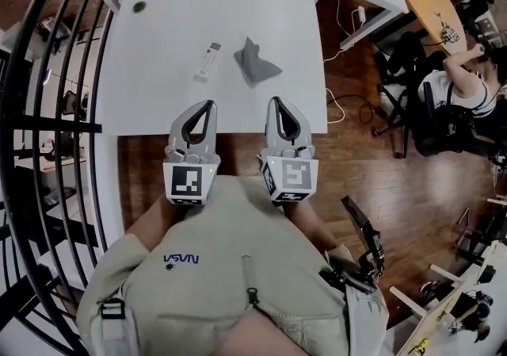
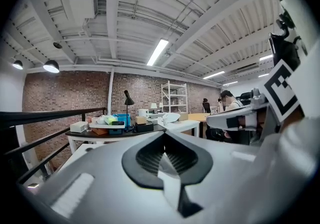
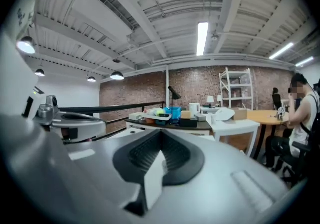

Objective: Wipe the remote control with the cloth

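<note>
Head view: wiping not yet begun. Left gripper (image 1: 209,104) and right gripper (image 1: 275,101) side by side at the near edge of the bench (image 1: 150,101), fingers (image 1: 179,124) of both pressed fully together, holding nothing. Remote control (image 1: 208,60) farther out on the bench, crumpled cloth (image 1: 256,61) just right of it, not touching. Next, probably: spread one pair of fingers, reach forward, pinch the cloth's raised peak. From both gripper views, remote and cloth hidden behind the gripper bodies; remote's buttons too small to make out.
</note>
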`<state>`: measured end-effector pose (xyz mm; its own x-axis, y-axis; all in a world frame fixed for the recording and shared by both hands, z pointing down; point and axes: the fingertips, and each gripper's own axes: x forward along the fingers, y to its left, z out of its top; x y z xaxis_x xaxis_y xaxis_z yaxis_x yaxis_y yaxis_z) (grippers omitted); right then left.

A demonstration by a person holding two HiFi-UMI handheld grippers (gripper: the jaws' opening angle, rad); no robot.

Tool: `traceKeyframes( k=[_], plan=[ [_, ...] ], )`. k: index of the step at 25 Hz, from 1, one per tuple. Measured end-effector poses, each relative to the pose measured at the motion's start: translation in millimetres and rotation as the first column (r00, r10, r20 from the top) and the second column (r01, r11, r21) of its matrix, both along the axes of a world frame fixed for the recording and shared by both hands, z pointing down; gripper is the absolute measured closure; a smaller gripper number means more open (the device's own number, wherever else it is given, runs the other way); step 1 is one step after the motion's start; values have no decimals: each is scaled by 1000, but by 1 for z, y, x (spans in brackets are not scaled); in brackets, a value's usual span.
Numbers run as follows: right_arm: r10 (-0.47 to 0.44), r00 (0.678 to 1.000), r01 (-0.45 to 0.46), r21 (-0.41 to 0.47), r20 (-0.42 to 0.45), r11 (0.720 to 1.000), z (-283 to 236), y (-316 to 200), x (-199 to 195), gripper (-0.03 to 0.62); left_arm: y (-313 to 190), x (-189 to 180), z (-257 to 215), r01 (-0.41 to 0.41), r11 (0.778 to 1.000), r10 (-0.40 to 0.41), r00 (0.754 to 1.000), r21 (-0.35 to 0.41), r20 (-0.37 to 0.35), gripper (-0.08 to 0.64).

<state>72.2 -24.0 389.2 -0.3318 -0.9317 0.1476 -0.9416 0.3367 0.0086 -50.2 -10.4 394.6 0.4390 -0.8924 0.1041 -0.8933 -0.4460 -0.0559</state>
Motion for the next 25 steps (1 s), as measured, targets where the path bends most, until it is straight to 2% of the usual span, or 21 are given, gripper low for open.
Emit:
traceKeyframes(
  k=[4,6,8,11,15,20,25],
  plan=[
    [52,999,-52,-24,-9,998,4,-29,-12,589,-32,-20,2,-55,998,55,998,1,-26,554],
    [79,997,-80,-31,-11,996,6,-37,-13,589,-40,-27,2,-62,998,62,997,-6,-39,487],
    [100,995,-101,-34,-12,994,6,-37,-12,589,-41,-32,4,-70,997,70,997,-8,-19,482],
    [109,994,-110,-33,-21,993,3,-39,-18,589,-45,-40,2,-57,998,57,998,-12,-36,482],
    [103,994,-105,-48,-34,993,8,-48,-21,589,-56,-44,6,-55,998,55,998,-9,-24,554],
    [62,998,-64,-64,-29,996,15,-66,-11,589,-69,-31,14,-46,999,46,998,-21,42,547],
    [-24,1000,22,-77,-20,997,22,-84,0,589,-78,-16,23,27,998,-24,999,-60,45,500]
  ],
)
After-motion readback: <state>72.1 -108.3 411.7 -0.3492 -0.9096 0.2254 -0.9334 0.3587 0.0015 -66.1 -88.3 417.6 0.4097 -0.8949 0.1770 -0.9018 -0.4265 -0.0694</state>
